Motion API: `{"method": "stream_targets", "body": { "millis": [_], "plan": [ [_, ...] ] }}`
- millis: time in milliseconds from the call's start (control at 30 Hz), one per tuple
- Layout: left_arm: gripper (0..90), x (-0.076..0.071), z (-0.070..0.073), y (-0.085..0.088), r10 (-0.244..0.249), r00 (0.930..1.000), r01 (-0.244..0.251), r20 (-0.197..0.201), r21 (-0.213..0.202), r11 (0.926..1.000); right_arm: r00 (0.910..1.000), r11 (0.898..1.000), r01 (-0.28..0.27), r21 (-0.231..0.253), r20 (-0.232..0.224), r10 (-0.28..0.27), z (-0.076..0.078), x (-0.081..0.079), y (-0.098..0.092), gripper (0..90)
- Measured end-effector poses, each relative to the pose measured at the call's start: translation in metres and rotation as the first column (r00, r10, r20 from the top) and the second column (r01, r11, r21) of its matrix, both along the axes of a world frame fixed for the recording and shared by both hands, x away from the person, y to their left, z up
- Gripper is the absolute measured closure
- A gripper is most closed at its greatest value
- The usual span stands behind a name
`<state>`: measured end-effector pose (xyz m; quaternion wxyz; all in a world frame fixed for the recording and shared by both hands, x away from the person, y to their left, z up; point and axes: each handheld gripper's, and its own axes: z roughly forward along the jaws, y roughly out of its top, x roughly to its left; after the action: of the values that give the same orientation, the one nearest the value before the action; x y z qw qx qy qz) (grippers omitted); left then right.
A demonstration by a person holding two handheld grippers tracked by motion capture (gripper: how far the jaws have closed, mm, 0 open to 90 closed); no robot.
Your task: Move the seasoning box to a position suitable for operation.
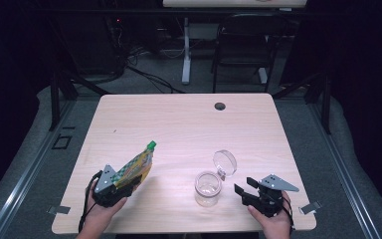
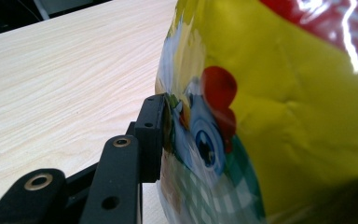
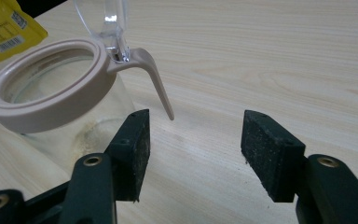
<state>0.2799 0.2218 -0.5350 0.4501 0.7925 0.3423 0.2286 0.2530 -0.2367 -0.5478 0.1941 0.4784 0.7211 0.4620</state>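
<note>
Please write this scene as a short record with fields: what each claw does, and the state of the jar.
left claw: shut on the yellow spout pouch, green cap pointing up and away
right claw: open, nothing between the pads, beside the jar
glass jar: upright on the wooden table, hinged clear lid flipped open
jar contents: looks almost empty

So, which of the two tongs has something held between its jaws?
The left tongs: they clamp the yellow pouch with the green cap. The right tongs stand open beside the jar.
</note>
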Motion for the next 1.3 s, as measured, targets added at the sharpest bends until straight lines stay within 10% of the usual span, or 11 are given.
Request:
{"method": "stream_targets", "body": {
  "millis": [667, 1300],
  "plan": [
    [61.7, -0.006, 0.003, -0.009, -0.009, 0.9986, 0.003, 0.051, 0.119, 0.9929, 0.9991, 1.0, 0.004, 0.01, 0.042, -0.004, 0.001, -0.004, -0.001, 43.5],
    [61.8, -0.014, 0.005, -0.023, -0.053, 0.9925, 0.024, 0.11, 0.248, 0.9683, 0.9978, 0.999, -0.041, 0.011, 0.053, 0.04, 0.008, -0.009, 0.003, 44.2]
  ]
}}
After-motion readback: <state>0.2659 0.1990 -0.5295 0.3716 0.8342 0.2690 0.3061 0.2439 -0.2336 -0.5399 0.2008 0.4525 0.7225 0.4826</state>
